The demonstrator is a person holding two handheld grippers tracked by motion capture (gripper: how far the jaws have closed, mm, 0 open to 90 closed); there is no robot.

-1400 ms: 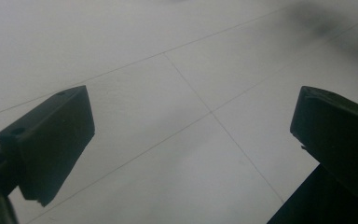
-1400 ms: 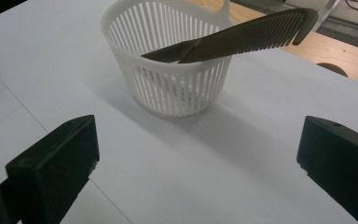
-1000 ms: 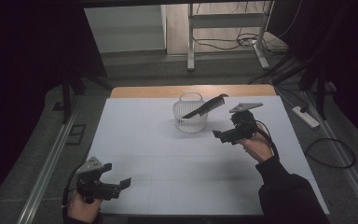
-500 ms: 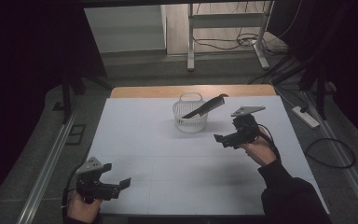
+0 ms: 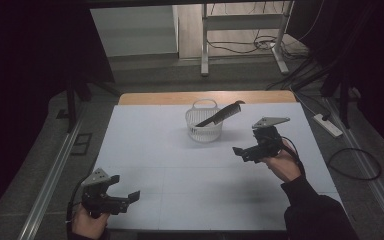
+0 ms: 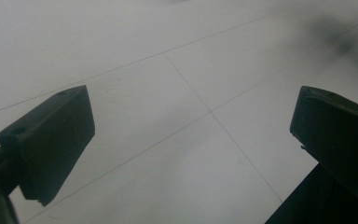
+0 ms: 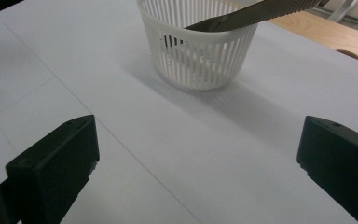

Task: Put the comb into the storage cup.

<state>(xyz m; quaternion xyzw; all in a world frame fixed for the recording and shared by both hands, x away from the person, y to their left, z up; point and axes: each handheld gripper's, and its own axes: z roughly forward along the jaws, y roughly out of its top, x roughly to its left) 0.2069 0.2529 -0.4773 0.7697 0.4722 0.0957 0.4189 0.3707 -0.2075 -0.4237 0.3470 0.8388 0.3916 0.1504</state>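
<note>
While the right gripper (image 5: 245,152) hangs with its fingers (image 7: 58,161) spread wide and nothing between them, just short of the white basket (image 5: 204,125), the dark comb (image 5: 221,114) lies slanted in that basket, one end down inside and the toothed end poking out over the rim toward the right. The basket stands near the far middle of the white tabletop (image 5: 180,165), and the right gripper view looks straight at its slatted wall (image 7: 200,60) with the comb (image 7: 256,11) crossing the top. The left gripper (image 5: 111,198) sits well apart at the near left corner, its fingers (image 6: 51,140) also wide and holding nothing, over bare tabletop. As I judge it, the main risk lies in the comb's overhang: a light basket with a long thing leaning out of it could tip or slide if a finger knocks the raised end or catches the rim, and the comb could lever out and skid across the tabletop. A pinch taken too near the teeth might also let the comb twist between the fingers. With the left gripper so far off, nothing steadies the basket against such a nudge. By count: one basket, one comb, two grippers, each held in a person's hand.
</note>
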